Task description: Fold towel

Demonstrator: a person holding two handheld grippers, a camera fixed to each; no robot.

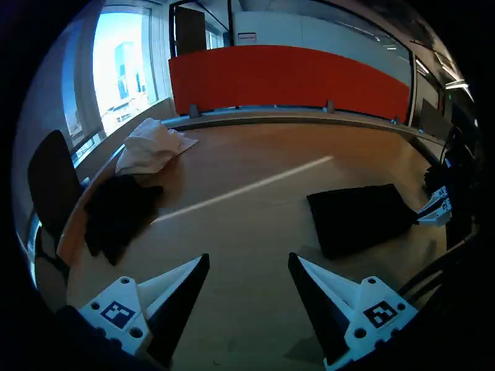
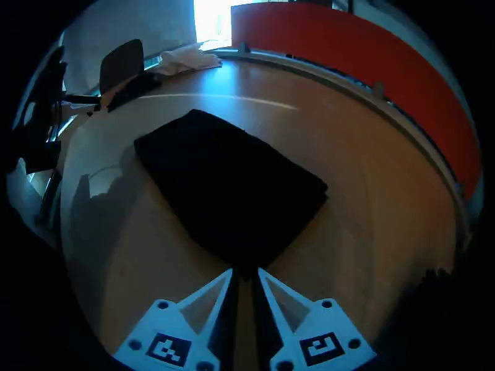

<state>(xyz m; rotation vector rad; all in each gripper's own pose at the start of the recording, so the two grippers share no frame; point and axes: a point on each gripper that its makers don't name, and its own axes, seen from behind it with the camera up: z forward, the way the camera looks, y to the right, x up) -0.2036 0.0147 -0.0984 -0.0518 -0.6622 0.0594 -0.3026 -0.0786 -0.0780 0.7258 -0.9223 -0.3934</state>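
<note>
Black towel (image 2: pixel 229 185) pinched in right gripper (image 2: pixel 246 272) jaws | left gripper (image 1: pixel 248 256) jaws wide, empty

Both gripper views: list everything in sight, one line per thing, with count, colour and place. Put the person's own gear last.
folded towel: 1, black, flat on the table, nearest the right gripper
white cloth: 1, white, crumpled at the table's far end by the window
black cloth: 1, black, crumpled at the table's edge, just in front of the white cloth
table: 1, light wood, under all three
screen: 1, red, along the table's far edge
chair: 1, dark, beside the table near the window
window: 1, bright, behind the chair
left gripper: 1, white, jaws open above bare table
right gripper: 1, white, jaws closed on the folded towel's near edge
</note>
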